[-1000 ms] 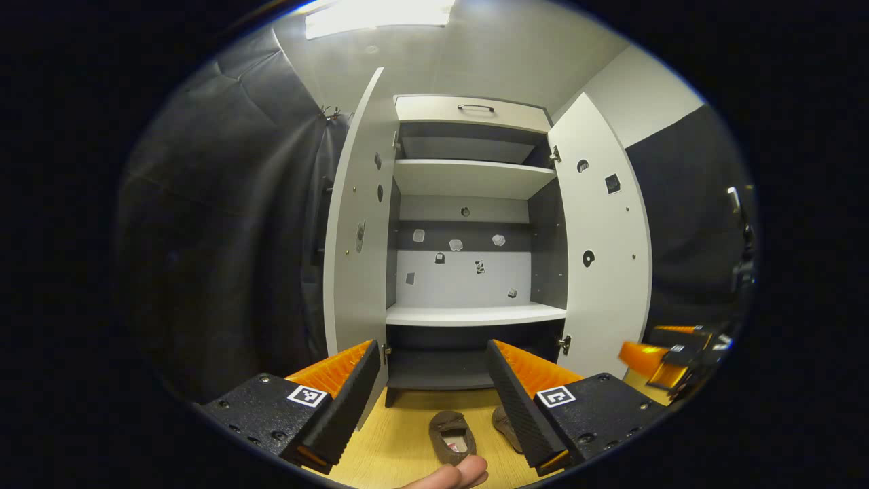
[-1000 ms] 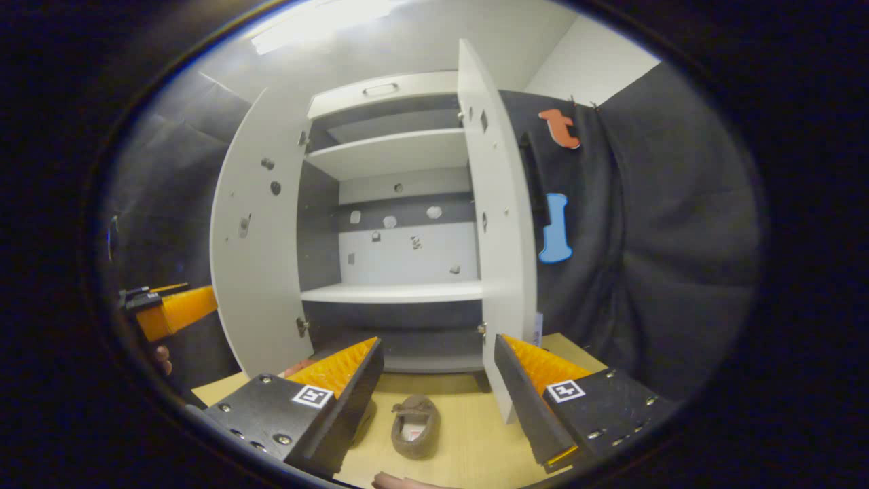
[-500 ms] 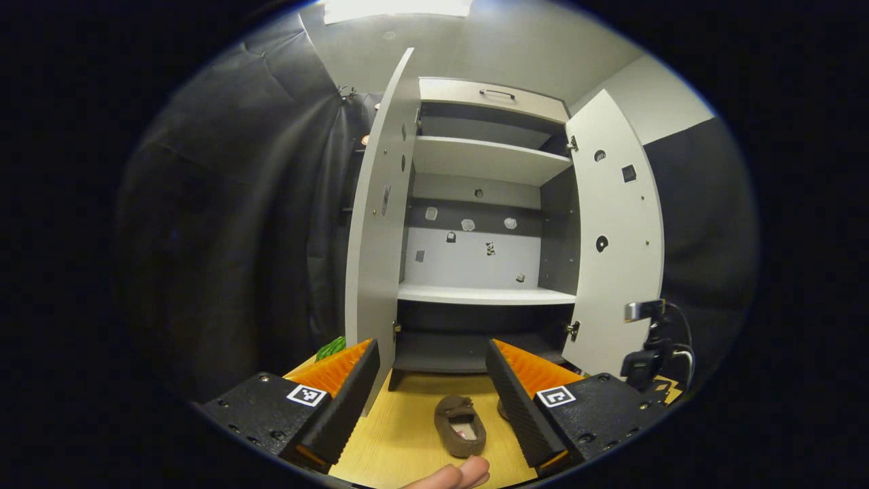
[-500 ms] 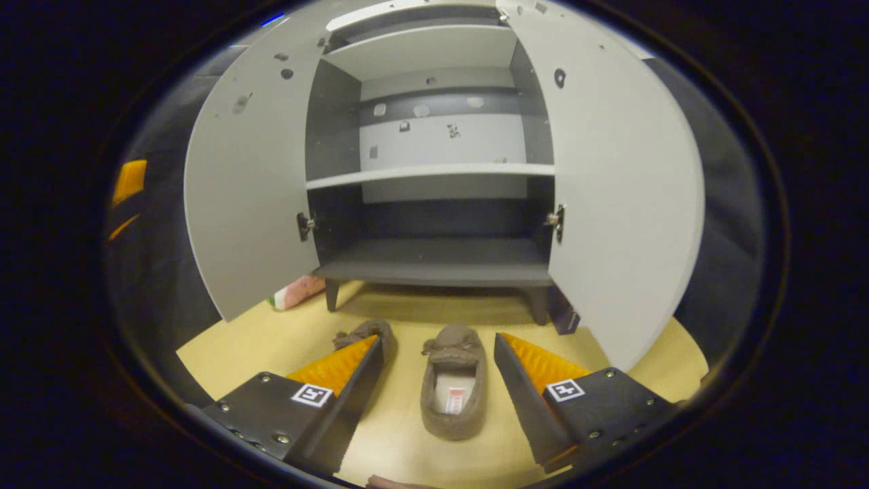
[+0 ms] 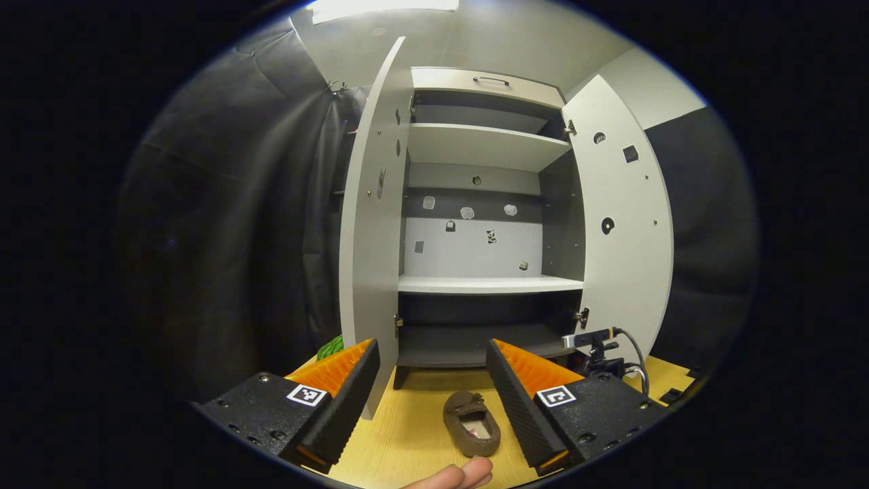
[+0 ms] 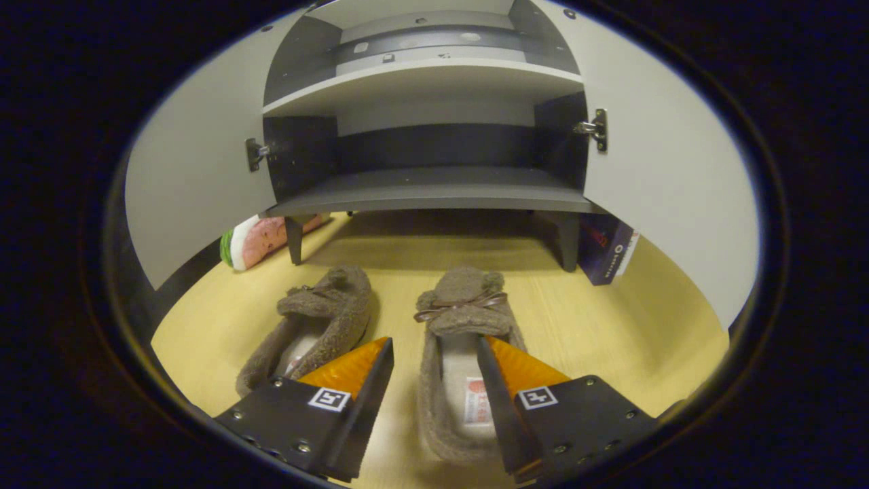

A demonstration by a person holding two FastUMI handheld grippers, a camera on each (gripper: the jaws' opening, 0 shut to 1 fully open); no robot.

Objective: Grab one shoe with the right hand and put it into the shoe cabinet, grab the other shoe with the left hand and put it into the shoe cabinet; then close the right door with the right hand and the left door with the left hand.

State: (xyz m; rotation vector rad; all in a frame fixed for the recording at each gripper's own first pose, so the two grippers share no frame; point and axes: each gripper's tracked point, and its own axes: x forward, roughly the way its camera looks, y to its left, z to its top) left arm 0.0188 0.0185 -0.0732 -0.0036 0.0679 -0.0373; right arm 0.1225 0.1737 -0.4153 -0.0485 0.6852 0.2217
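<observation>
That fuzzy brown slipper-style shoe with the little bow on top [image 6: 456,353] is gonna be soft and light, basically no weight to it, so the thing to worry about is it folding or flopping rather than slipping. It's lying on the pale wood floor [image 6: 597,339] right in front of the cabinet, toe toward the shelves, and your right gripper [image 6: 434,380] is wide open and straddling its left side wall, one finger outside and the other over the insole, nothing pinched yet. I'd grab exactly there, on the side wall near the middle of the opening, since the collar looks like the stiffest bit; pinching the fluffy toe would probably just squish. Its twin, the other fuzzy brown shoe [image 6: 312,326], sits just beside it on the left, also on the floor. Your left gripper [image 5: 431,387] hangs higher up, open and holding nothing, with one brown shoe [image 5: 472,422] on the floor below it. Beyond them the grey-and-white shoe cabinet [image 6: 434,193] has both doors swung open, and the low dark shelf looks like the easy landing spot. There's a watermelon-slice toy [image 6: 254,238] by the left leg and a dark box [image 6: 607,248] by the right one.
</observation>
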